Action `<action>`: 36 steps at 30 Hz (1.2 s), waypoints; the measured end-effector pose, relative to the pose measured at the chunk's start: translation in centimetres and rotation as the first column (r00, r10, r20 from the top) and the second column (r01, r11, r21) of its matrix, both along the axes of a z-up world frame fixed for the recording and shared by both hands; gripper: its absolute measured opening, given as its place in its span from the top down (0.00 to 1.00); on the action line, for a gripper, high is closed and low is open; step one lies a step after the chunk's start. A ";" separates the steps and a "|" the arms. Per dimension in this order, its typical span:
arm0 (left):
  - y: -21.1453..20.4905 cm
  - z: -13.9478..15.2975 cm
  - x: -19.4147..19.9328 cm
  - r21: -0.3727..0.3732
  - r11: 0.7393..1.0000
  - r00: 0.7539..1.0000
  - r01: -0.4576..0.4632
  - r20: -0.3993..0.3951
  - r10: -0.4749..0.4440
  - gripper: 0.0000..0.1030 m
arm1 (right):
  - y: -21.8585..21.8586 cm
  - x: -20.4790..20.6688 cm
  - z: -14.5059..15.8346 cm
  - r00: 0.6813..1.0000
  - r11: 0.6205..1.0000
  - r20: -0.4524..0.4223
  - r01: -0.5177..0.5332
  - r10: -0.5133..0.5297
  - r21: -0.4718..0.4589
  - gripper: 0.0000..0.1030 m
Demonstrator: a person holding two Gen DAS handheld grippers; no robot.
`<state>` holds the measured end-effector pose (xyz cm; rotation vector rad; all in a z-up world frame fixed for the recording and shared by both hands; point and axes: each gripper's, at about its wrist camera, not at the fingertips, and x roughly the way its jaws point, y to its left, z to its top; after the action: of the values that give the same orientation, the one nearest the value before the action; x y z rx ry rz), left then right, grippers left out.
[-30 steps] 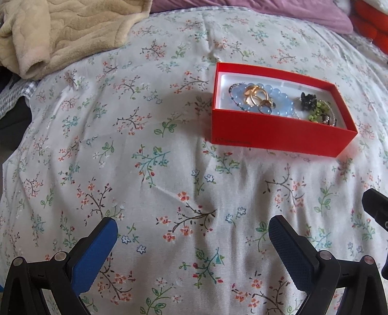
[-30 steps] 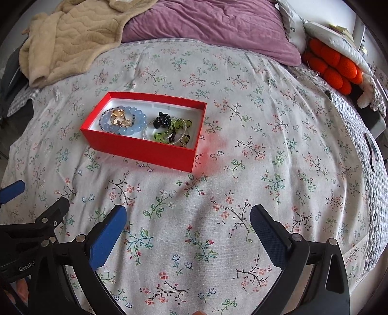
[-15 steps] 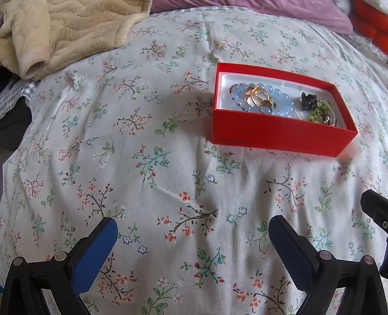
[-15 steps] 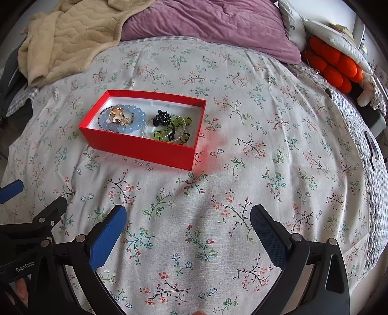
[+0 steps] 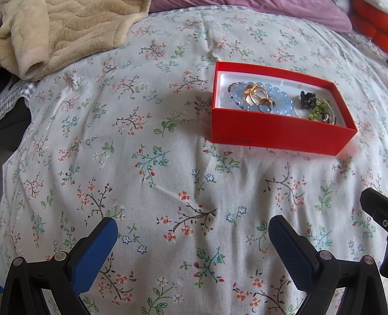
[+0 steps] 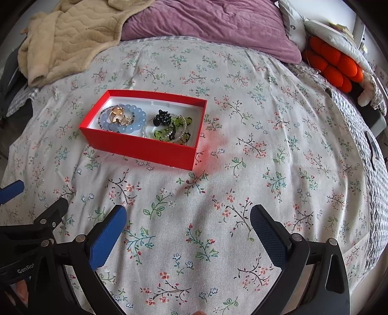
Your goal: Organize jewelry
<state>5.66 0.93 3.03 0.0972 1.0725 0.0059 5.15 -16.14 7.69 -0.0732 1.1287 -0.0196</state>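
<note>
A red box (image 5: 278, 132) (image 6: 145, 147) with a white lining sits on the floral bedspread. Inside lie a pale blue bead bracelet (image 5: 278, 93) (image 6: 132, 127), gold rings (image 5: 254, 94) (image 6: 116, 114), a black flower piece (image 5: 307, 99) (image 6: 163, 119) and green bead pieces (image 5: 317, 112) (image 6: 161, 133). My left gripper (image 5: 192, 226) hovers open over the bedspread, well short of the box, nothing between its blue pads. My right gripper (image 6: 188, 216) is open too, empty, below and right of the box. Part of the left gripper (image 6: 43, 223) shows at the right wrist view's left edge.
A beige quilted blanket (image 5: 63, 31) (image 6: 70, 38) is heaped at the back left. A purple pillow (image 6: 213, 21) lies along the back, and an orange cushion (image 6: 334, 65) at the far right. The bed's edge drops off at left and right.
The box sits slightly lower and further left in the right wrist view, so that gripper has drifted a little. The left wrist view is almost unchanged. Both grippers stay open.
</note>
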 end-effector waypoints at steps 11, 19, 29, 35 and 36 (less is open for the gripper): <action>0.1 0.0 0.0 -0.003 1.000 1.000 -0.002 0.002 0.002 0.01 | 0.0 0.0 0.0 1.000 1.000 -0.001 0.000 0.000 0.000 0.00; 0.1 0.0 0.0 -0.003 1.000 1.000 -0.001 0.002 0.001 0.01 | 0.0 0.0 0.0 1.000 1.000 -0.003 0.002 -0.002 0.001 0.00; 0.2 0.0 0.0 -0.004 1.000 1.000 -0.002 0.003 0.002 0.01 | 0.0 0.0 -0.1 1.000 1.000 -0.004 0.001 -0.001 0.001 0.00; 0.2 0.1 0.0 -0.007 1.000 1.000 0.001 0.002 -0.001 0.01 | 0.0 0.0 -0.1 1.000 1.000 -0.002 0.001 -0.001 0.001 0.00; 0.2 0.1 0.0 -0.007 1.000 1.000 0.003 0.002 -0.003 0.01 | 0.0 0.1 -0.1 1.000 1.000 -0.002 0.000 0.000 0.001 0.00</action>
<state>5.63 1.09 3.14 0.0928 1.0698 -0.0001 5.20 -16.18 7.62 -0.0721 1.1312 -0.0193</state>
